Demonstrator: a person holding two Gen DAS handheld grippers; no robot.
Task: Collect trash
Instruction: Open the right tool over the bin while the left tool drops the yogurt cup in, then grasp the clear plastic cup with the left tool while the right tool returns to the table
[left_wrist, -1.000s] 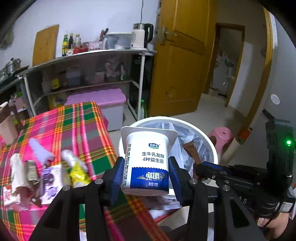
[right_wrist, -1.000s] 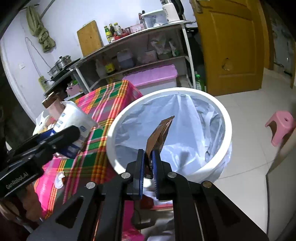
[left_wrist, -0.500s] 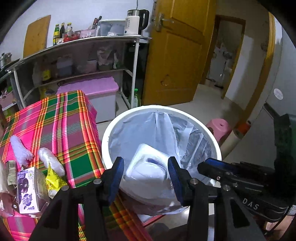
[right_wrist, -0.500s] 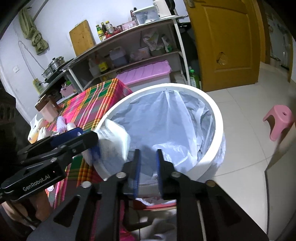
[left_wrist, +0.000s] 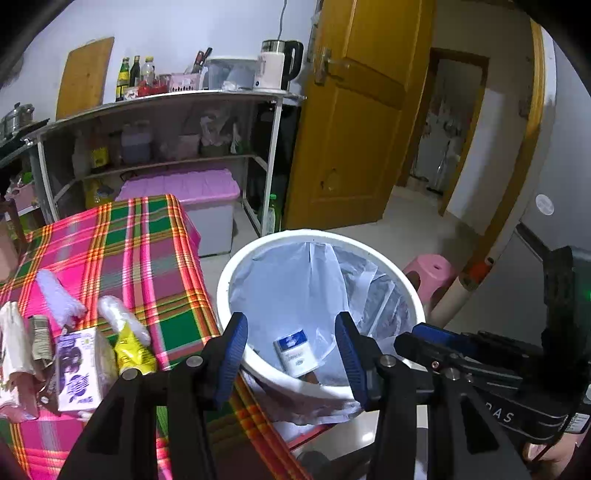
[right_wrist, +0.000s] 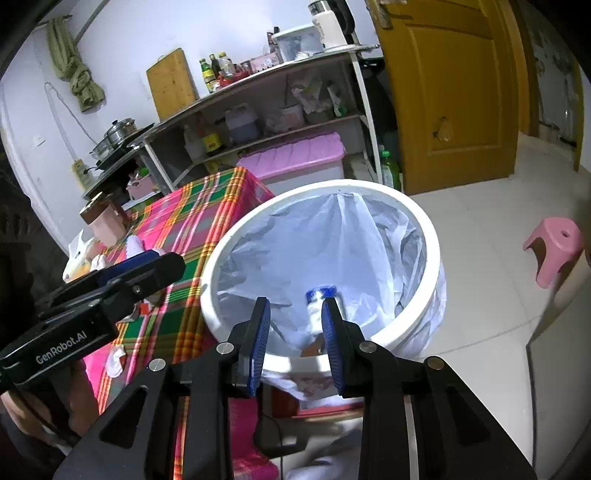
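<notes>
Left claw (left_wrist: 291, 347): spread, empty, over bin (left_wrist: 236, 273) | Right claw (right_wrist: 295, 328): jaws just opening, empty | Yogurt cup (left_wrist: 295, 350): inside bin | Worktop (left_wrist: 110, 240): litter remaining

Your table's plaid cloth (left_wrist: 122, 251) carries a purple carton (left_wrist: 77, 373), a yellow wrapper (left_wrist: 131, 350) and crumpled wrappers (bunched near its edge).

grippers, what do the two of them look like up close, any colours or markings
Both are matte black angular frames with silver rivets and ribbed blue pads. The left gripper shows white "GenRobot.AI" lettering on its side in the right wrist view. The right gripper shows part of white lettering and a green indicator light in the left wrist view.
</notes>
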